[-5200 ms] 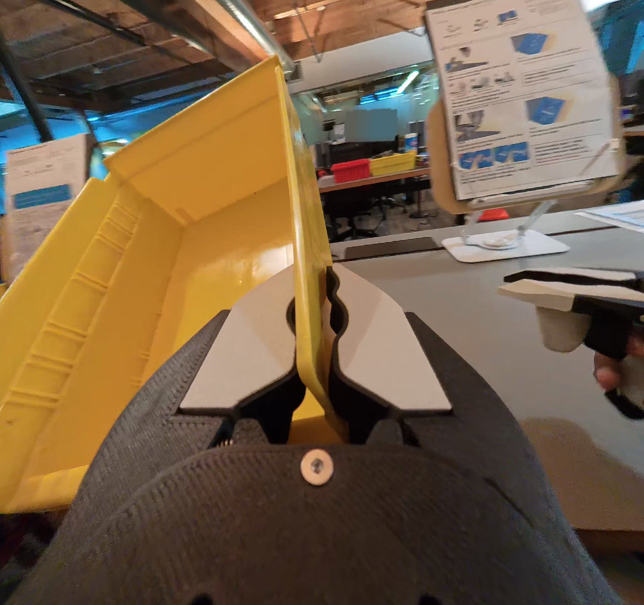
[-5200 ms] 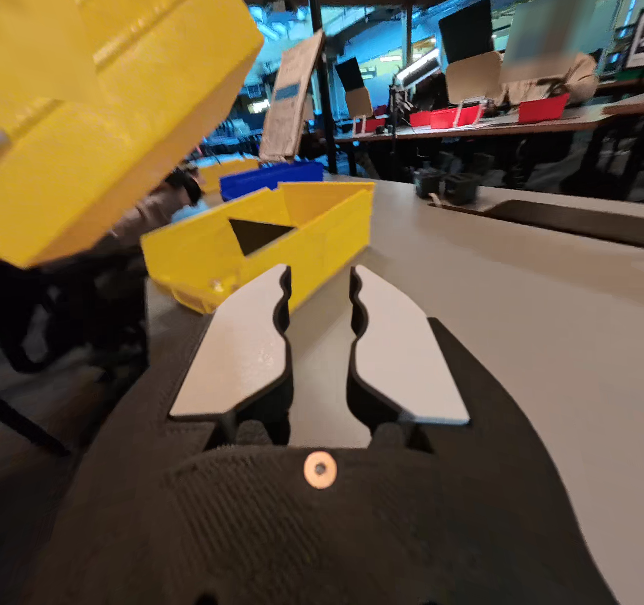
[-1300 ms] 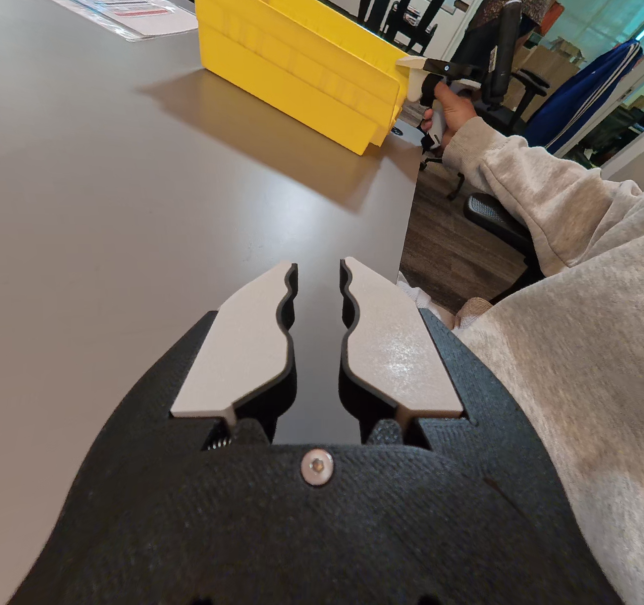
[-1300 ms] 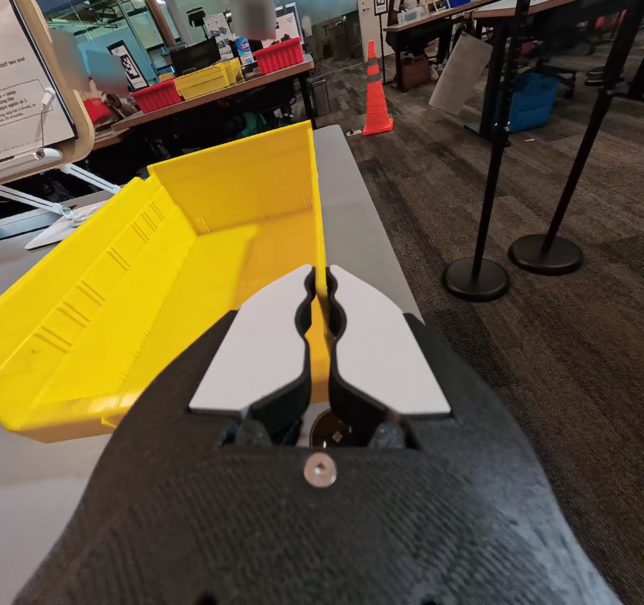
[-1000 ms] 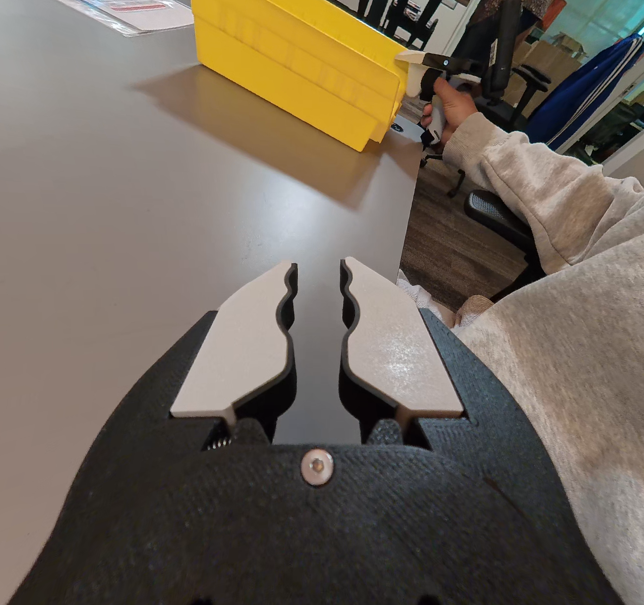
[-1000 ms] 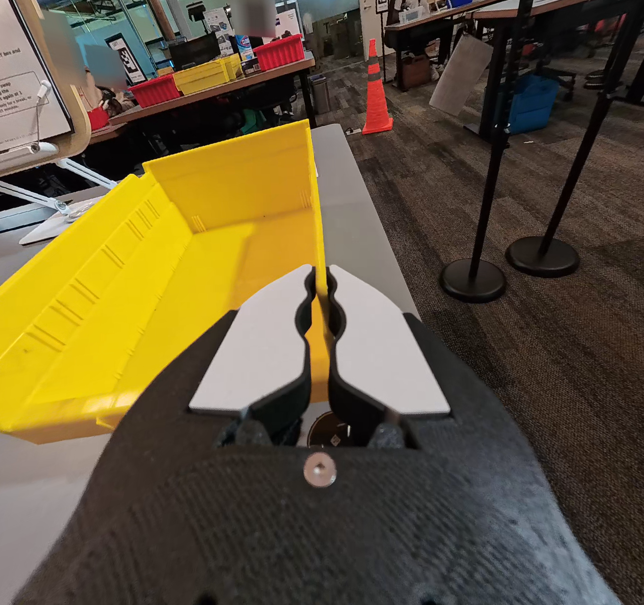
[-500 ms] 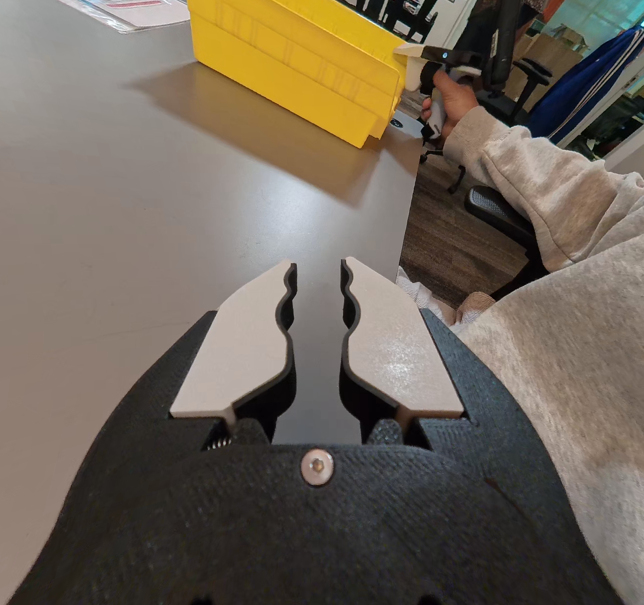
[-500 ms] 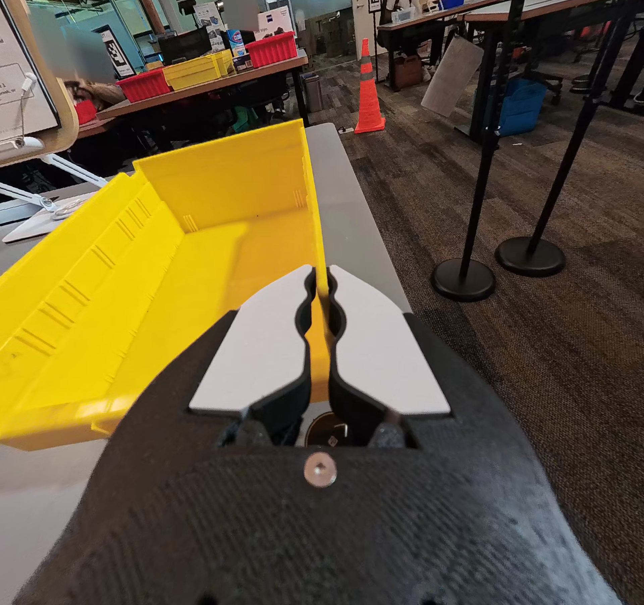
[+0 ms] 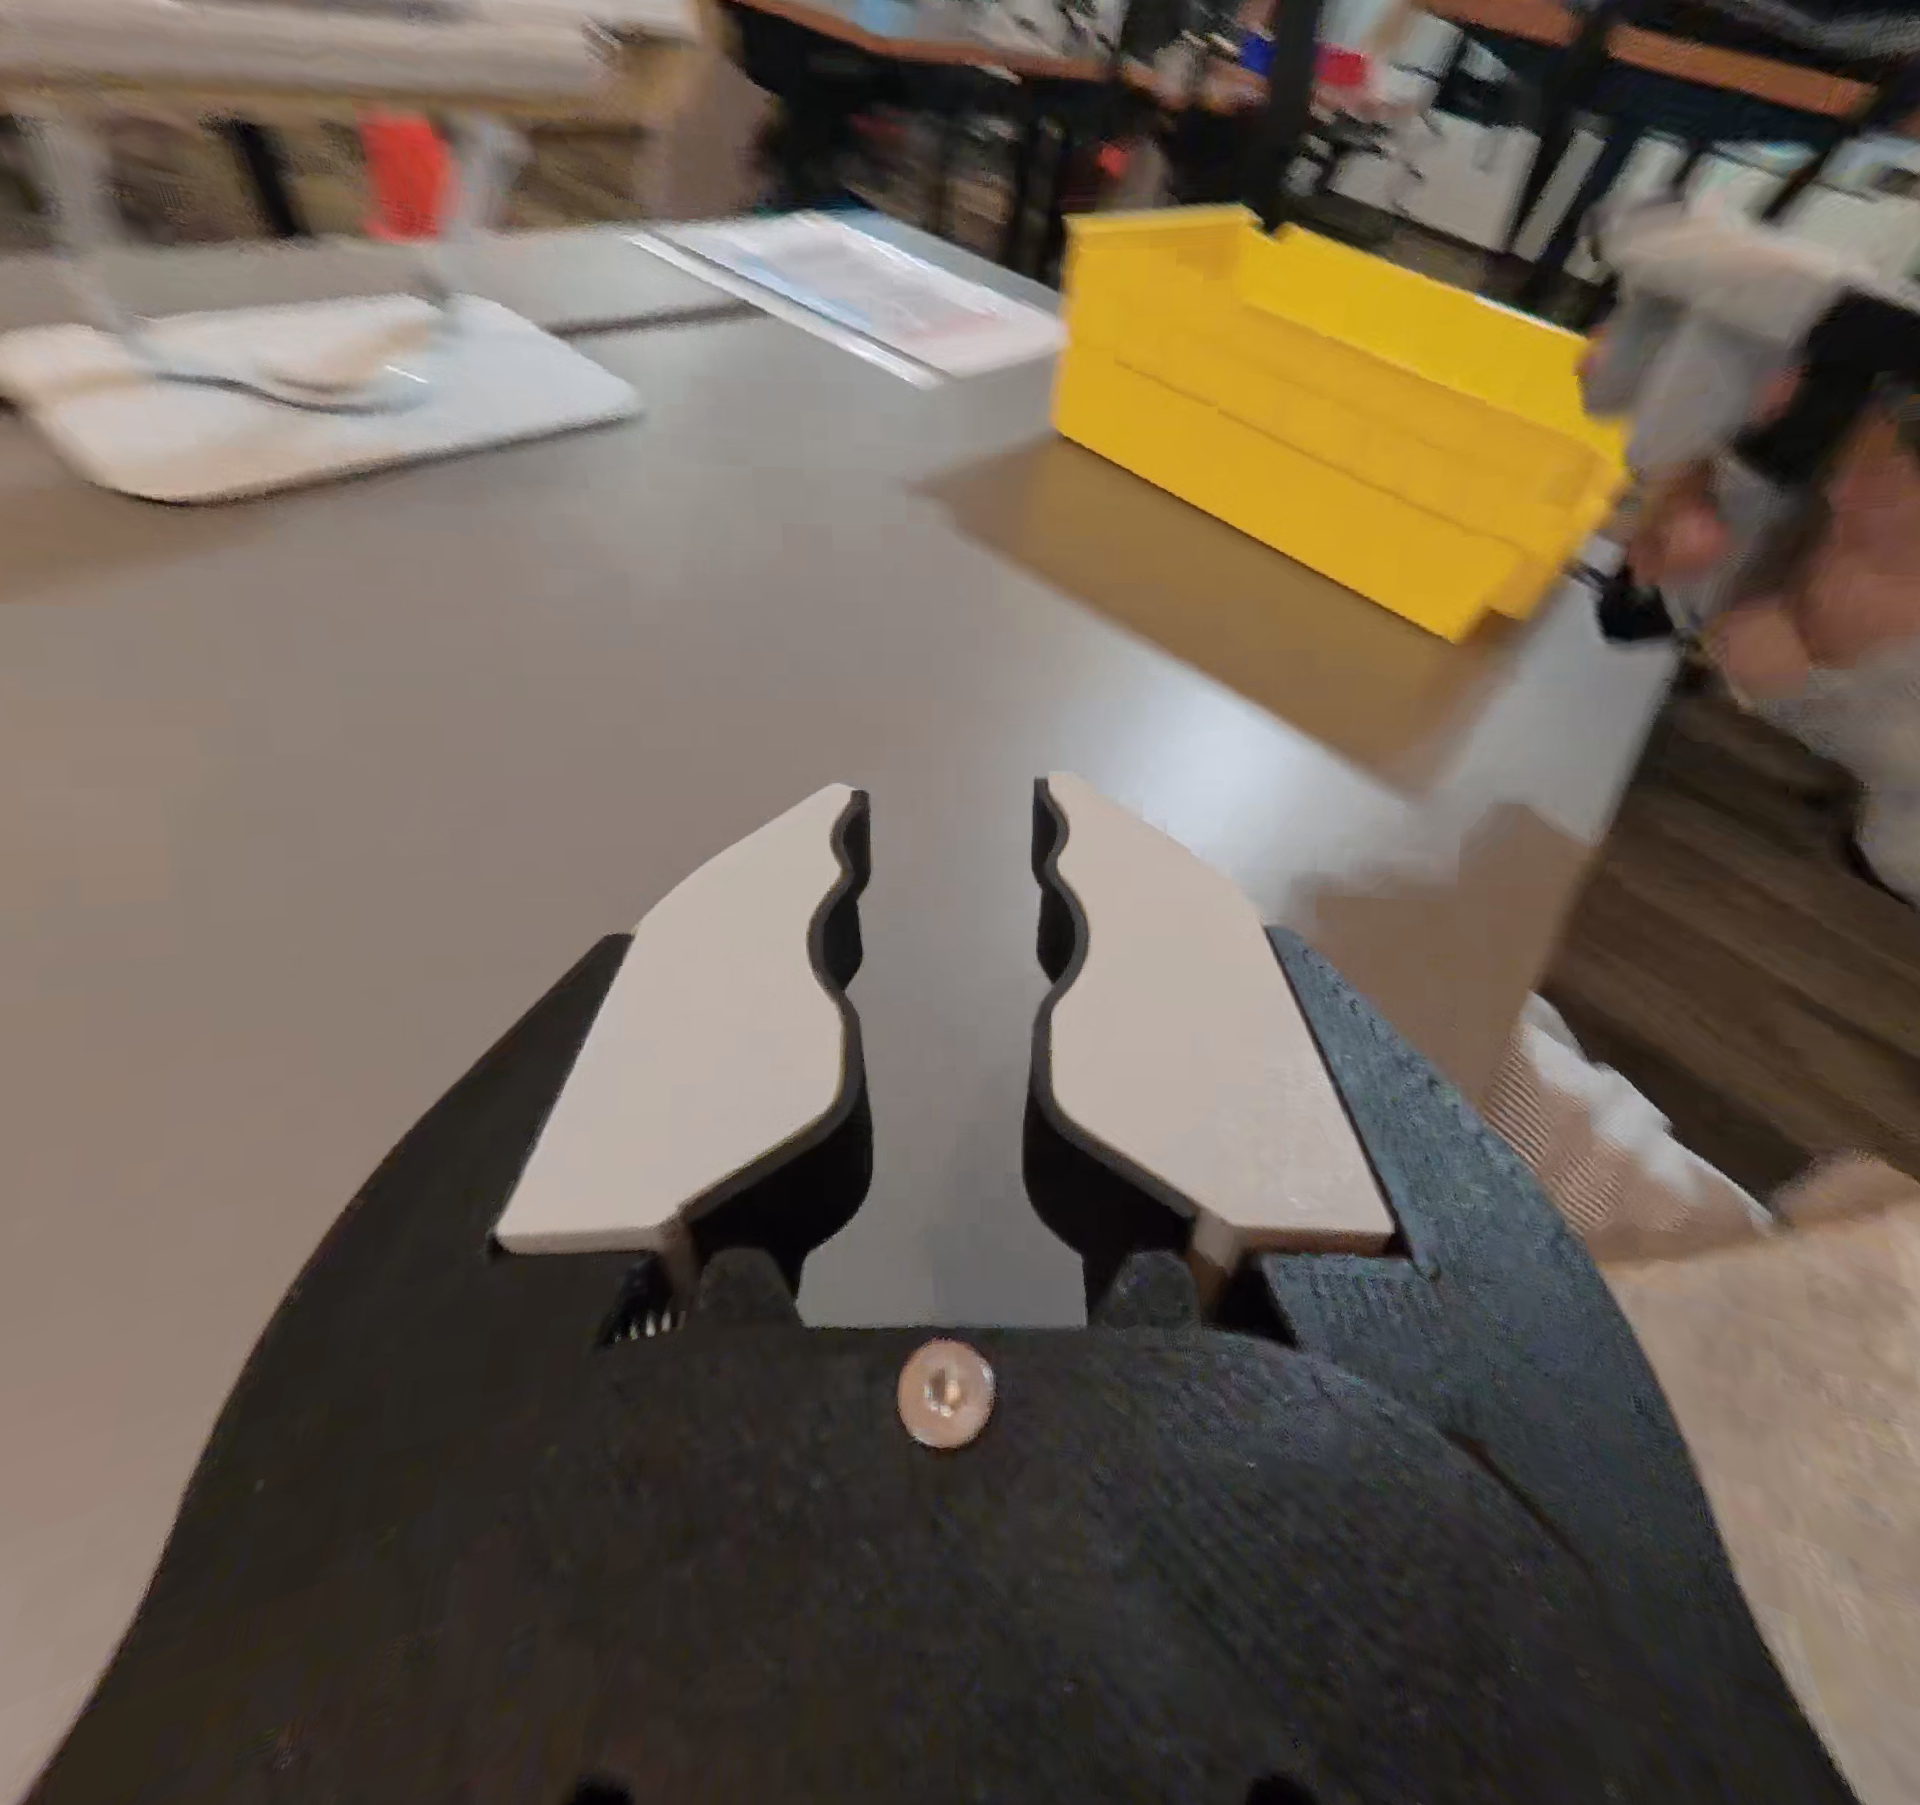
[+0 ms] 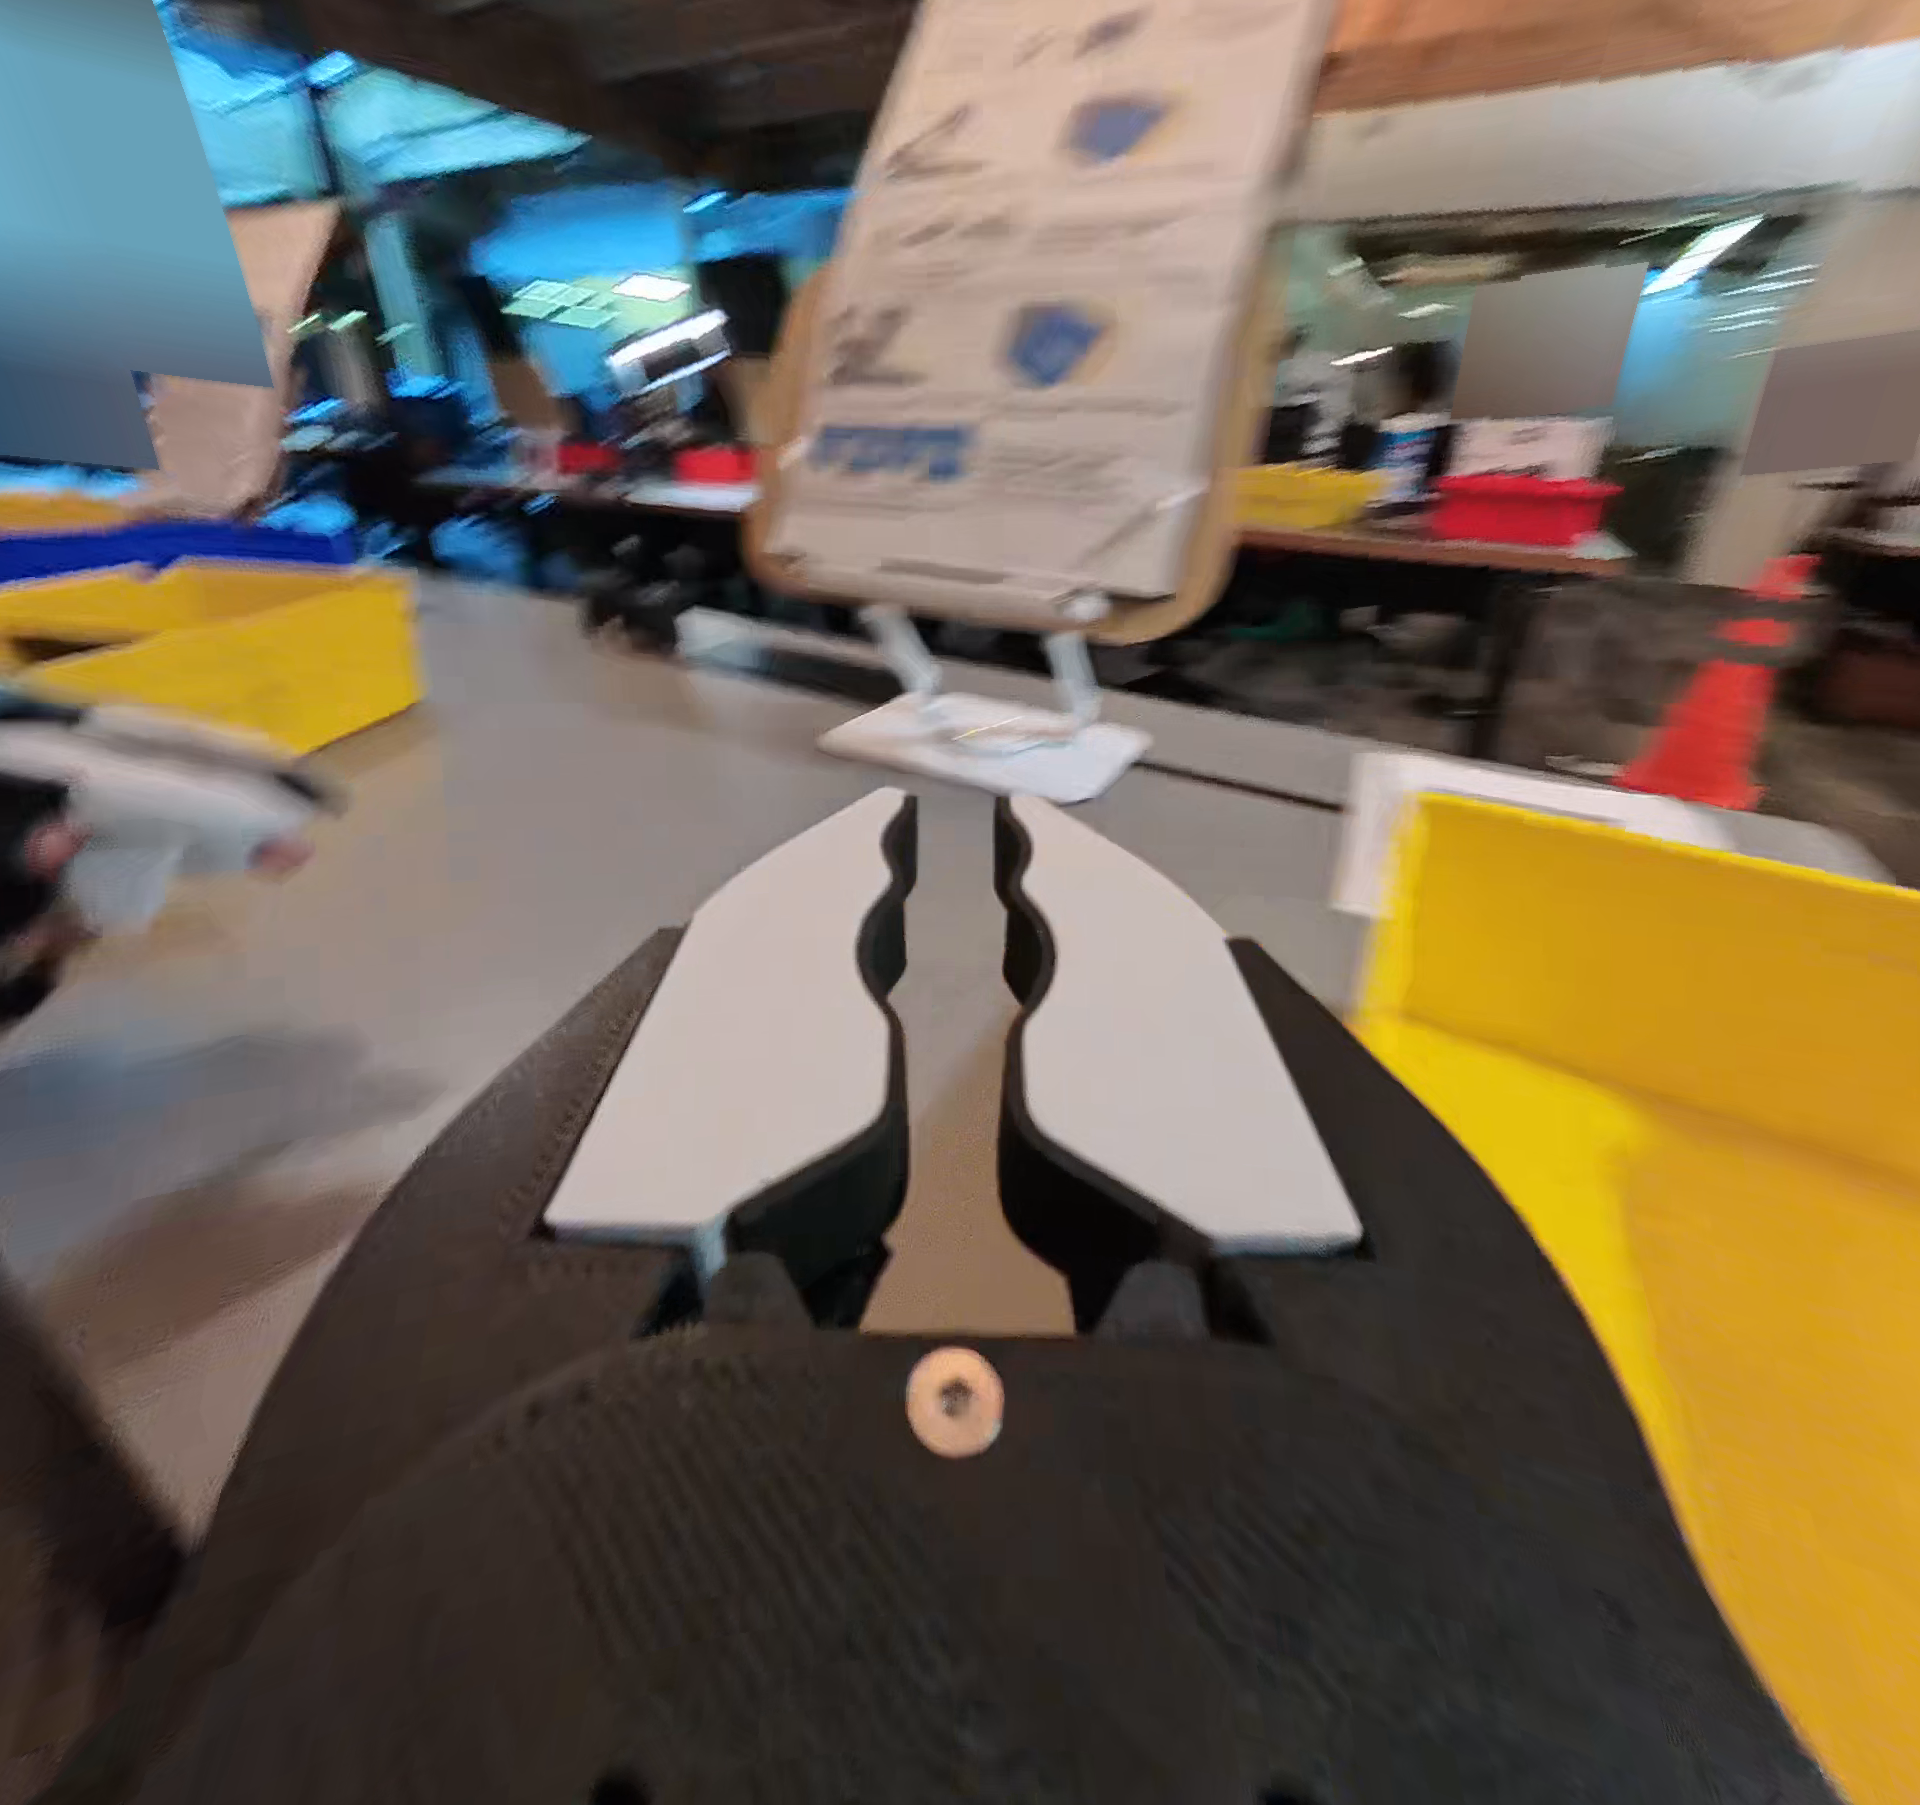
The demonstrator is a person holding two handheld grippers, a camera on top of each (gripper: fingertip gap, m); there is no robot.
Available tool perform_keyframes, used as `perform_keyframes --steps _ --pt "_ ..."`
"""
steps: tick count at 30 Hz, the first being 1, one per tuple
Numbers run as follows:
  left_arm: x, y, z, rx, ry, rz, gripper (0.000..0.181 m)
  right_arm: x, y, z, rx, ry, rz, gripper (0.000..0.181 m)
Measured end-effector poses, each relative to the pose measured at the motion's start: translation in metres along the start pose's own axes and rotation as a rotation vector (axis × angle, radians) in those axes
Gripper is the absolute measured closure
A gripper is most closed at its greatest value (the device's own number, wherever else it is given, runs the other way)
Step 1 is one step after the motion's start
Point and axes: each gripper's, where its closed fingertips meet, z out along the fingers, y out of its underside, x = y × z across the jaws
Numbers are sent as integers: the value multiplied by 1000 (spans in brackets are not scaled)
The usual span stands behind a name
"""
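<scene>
My left gripper (image 9: 951, 799) is open and empty, held low over the grey table (image 9: 416, 716). A yellow plastic bin (image 9: 1330, 425) stands near the table's right edge, well ahead and to the right. My right gripper shows blurred in the left wrist view (image 9: 1704, 353), held in a hand just beyond the bin's end. In the right wrist view my right gripper (image 10: 956, 810) is open with a narrow gap and holds nothing. The yellow bin (image 10: 1662, 1028) lies close on its right, not between the fingers. My left gripper shows blurred at the left edge (image 10: 156, 810).
A document stand with a printed sheet (image 10: 1039, 301) rests on a white base (image 10: 987, 747) at the table's back. A laminated sheet (image 9: 852, 290) lies behind the bin. Another yellow bin (image 10: 239, 654) and a blue bin (image 10: 156, 545) sit far left. An orange cone (image 10: 1714, 716) stands on the floor.
My right gripper has let go of the yellow bin's wall, opened and swung left toward the document stand. My left gripper stays open and has turned left and tilted up. Both views are motion-blurred.
</scene>
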Motion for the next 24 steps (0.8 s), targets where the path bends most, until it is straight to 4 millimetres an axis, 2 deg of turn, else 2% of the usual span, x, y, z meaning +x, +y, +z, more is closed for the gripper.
perform_keyframes --steps 3,5,7,9,10,13,16,20,24 --pt "-46 -33 -45 128 -269 38 154 -64 24 22 -73 -221 20 170" --pt "-77 -47 -88 184 -491 101 152 -88 33 26 -102 -319 47 171" --pt "-106 -48 -134 207 -725 152 144 -94 40 28 -125 -365 68 171" --pt "-134 -35 -174 176 -926 170 133 -89 44 29 -144 -362 90 171" --pt "-147 -24 -186 136 -984 164 127 -84 44 29 -144 -356 106 171" --pt "-176 10 -191 -22 -1007 115 119 -75 41 30 -123 -354 165 170" --pt "-189 30 -186 -99 -995 100 134 -73 40 33 -117 -365 221 169" --pt "-195 40 -190 -133 -1013 117 161 -76 41 35 -126 -379 238 168" --pt "-195 43 -196 -100 -981 74 167 -82 45 38 -147 -399 222 168"
